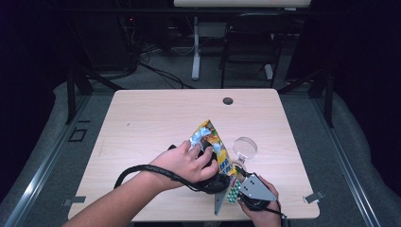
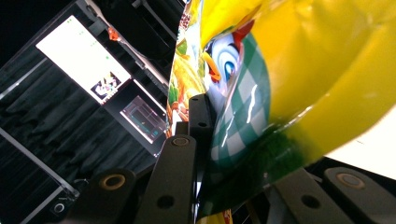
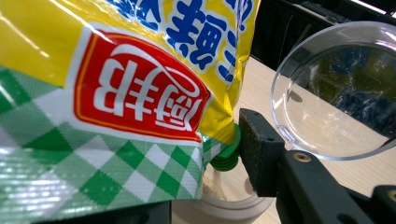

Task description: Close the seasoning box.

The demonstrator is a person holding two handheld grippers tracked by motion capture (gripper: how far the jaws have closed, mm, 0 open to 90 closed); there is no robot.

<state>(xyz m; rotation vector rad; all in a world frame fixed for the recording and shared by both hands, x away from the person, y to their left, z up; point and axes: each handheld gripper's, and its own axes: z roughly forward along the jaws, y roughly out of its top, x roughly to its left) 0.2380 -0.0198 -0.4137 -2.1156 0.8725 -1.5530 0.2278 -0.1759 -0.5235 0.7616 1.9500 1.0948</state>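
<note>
A yellow snack bag (image 1: 213, 142) hangs tilted above the wooden worktop (image 1: 142, 123), its lower, green-checked end over a small white cup (image 3: 224, 200) holding pale powder, seemingly for pouring. The left gripper (image 1: 210, 177) pinches the bag between its fingers (image 2: 198, 121). The right gripper (image 1: 246, 187) has its fingers (image 3: 261, 149) parted near a green cap (image 3: 226, 156), gripping nothing visible. A clear round lid (image 1: 245, 146) stands just beside the bag.

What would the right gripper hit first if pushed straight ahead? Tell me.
Probably the clear round plastic lid, which stands tilted just beyond the right gripper and its fingers. The yellow-and-green checked snack bag already sits between them. Depth is uncertain.
</note>
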